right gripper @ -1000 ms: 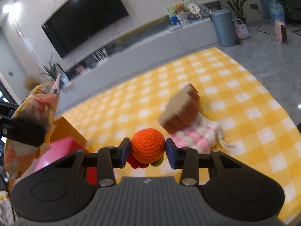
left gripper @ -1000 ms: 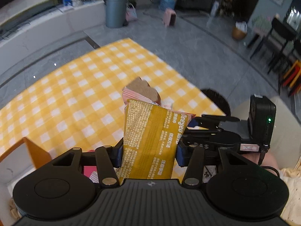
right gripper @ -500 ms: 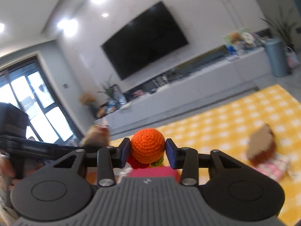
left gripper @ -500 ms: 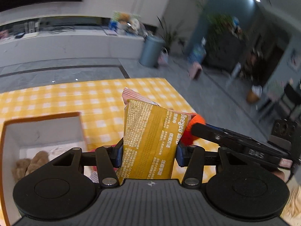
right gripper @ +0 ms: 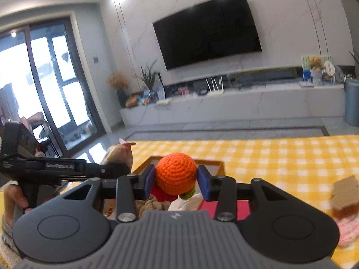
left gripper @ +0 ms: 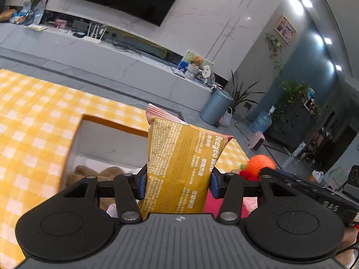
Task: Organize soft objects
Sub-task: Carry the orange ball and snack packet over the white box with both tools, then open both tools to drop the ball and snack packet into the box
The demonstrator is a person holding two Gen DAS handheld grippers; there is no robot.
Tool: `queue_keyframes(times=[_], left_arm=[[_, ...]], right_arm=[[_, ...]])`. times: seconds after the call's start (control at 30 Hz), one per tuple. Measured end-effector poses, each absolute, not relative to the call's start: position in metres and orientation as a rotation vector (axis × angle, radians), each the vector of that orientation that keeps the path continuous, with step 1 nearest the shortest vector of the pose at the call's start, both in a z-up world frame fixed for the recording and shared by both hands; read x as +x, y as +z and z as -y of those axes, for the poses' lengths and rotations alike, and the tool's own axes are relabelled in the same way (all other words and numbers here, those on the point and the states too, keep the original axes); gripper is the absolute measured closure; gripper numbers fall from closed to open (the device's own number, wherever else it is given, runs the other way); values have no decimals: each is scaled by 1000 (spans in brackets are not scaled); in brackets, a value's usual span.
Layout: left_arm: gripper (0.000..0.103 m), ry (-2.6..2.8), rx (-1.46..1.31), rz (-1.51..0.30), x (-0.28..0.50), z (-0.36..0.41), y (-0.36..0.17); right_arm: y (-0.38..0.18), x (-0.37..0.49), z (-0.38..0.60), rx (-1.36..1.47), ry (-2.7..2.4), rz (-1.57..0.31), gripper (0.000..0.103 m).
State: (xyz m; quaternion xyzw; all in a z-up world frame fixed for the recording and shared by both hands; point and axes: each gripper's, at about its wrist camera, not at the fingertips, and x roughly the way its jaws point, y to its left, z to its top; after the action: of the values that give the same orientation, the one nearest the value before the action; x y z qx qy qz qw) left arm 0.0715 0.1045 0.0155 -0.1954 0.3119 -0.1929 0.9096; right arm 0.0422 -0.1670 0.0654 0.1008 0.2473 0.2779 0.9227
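Evidently both loads hung over the orange-rimmed box [left gripper: 107, 121], ready to drop
Left gripper [left gripper: 178, 179] pinched the crinkly yellow snack packet [left gripper: 179, 165], right gripper [right gripper: 176, 179] the orange crocheted ball [right gripper: 176, 173]; lowering each inside before releasing seemed wisest

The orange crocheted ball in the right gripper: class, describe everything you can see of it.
The orange crocheted ball is round, worked in spiral rows of bright orange yarn, and looks soft. Red and green crocheted bits hang beneath it. The blue-padded jaws of the right gripper press on its left and right sides, holding it in the air above an orange-rimmed box on the yellow checked cloth. Nothing else touches it. It also shows in the left wrist view.
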Motion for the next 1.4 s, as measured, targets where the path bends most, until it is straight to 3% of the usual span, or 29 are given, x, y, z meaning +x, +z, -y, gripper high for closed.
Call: queue_keyframes(times=[0.43,0.8,0.83,0.93,1.1,1.2,1.4], left_arm=[[45,-386,-393,-719,72,-141,-14],[45,-335,-435,-760,73,-159,-24],[45,-342,-435,-756,72,-160,-24],[45,-356,-440,-756,74,-161,-25],[45,-355,-446,-759,78,-160,-27],[45,-352,-446,-742,75,-158,-24],[45,-288,-332,-746,75,-140,-23]], right_arm=[[5,175,37,-337,356,-820,62],[-32,221,0,-511,273,-920,63],[-32,221,-1,-521,264,-926,61],[-23,210,-5,-494,272,-930,37],[6,178,0,-430,254,-831,31],[24,151,9,-410,192,-740,20],[43,85,43,-265,127,-622,15]])
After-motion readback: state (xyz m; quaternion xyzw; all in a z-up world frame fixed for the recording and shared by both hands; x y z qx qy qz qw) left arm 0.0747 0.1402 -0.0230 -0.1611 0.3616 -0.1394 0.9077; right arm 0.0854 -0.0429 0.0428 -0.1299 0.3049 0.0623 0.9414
